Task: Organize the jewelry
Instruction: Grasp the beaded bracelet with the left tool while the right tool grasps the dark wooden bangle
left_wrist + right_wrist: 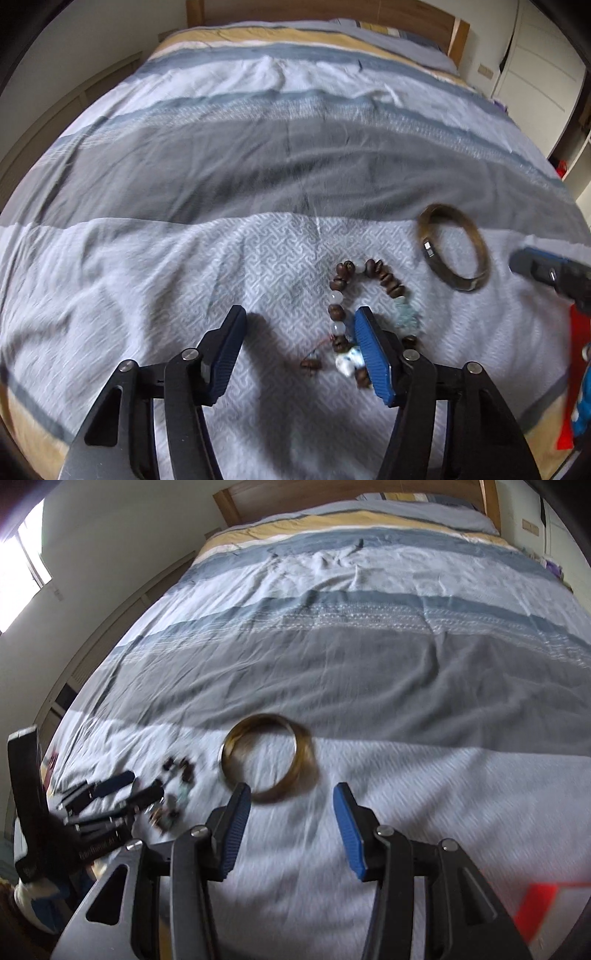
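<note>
A bracelet of brown and pale beads (369,288) lies in a loop on the light patterned part of the bed cover. My left gripper (300,314) hangs over its left side, jaws open, the right finger (369,343) overlapping the loop and nothing pressed between the pads. A brown-gold bangle (428,251) lies flat to the bracelet's right. In the right wrist view the bangle (306,755) sits just ahead of my open right gripper (292,790), its near rim by the left fingertip. The left gripper (136,788) and the blurred beads (177,775) show at the left there.
A wide bed with a striped grey, blue and yellow cover (258,166) fills both views, with a wooden headboard (332,487) at the far end. Something red (539,901) lies at the near right edge. A white wardrobe (535,55) stands to the right, a window (22,572) to the left.
</note>
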The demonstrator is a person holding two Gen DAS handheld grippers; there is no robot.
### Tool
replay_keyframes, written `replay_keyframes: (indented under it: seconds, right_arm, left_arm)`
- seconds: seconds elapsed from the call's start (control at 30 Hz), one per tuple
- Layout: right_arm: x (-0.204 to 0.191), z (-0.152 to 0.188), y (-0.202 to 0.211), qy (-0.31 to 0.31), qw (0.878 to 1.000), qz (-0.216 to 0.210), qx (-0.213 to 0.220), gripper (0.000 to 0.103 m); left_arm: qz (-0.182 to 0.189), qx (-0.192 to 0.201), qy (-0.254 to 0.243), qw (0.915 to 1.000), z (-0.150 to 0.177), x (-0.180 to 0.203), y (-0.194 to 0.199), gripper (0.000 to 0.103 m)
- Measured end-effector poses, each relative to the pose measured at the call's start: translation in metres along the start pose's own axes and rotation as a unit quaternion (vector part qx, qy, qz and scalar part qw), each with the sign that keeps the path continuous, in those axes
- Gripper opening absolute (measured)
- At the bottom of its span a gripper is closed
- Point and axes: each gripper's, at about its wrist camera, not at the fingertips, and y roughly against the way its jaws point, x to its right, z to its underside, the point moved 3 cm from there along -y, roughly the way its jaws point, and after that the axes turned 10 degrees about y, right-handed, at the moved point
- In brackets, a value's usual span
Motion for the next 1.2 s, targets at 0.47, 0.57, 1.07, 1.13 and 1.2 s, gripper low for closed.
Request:
replay_keyframes:
  seconds: [0.47, 0.57, 1.07, 1.13, 1.2]
  right_arm:
    - [-0.012, -0.014, -0.071, 0.058, 0.996, 0.072, 0.003, 0.035]
    - [-0.006, -0.016, -0.067, 0.043, 0.996, 0.076, 0.013, 0.011]
    - [-0.034, 0.020, 0.081, 0.055, 0.990, 0.060, 0.114, 0.008]
    - [-0.036, 0.031, 0.110, 0.055, 0.988, 0.059, 0.128, 0.008]
    - [-0.033, 0.044, 0.138, 0.057, 0.986, 0.066, 0.140, 0.008]
  left_arm:
    - [-0.016, 0.044, -0.042, 0.9980, -0.001, 0.016, -0.025, 0.042]
    - [-0.019, 0.053, -0.052, 0.9970, -0.001, 0.022, -0.023, 0.009]
    - [0.012, 0.106, -0.034, 0.9937, 0.027, 0.025, 0.075, 0.008]
    - [0.015, 0.113, -0.039, 0.9927, 0.034, 0.030, 0.094, 0.008]
    - [0.019, 0.120, -0.043, 0.9916, 0.040, 0.035, 0.109, 0.008]
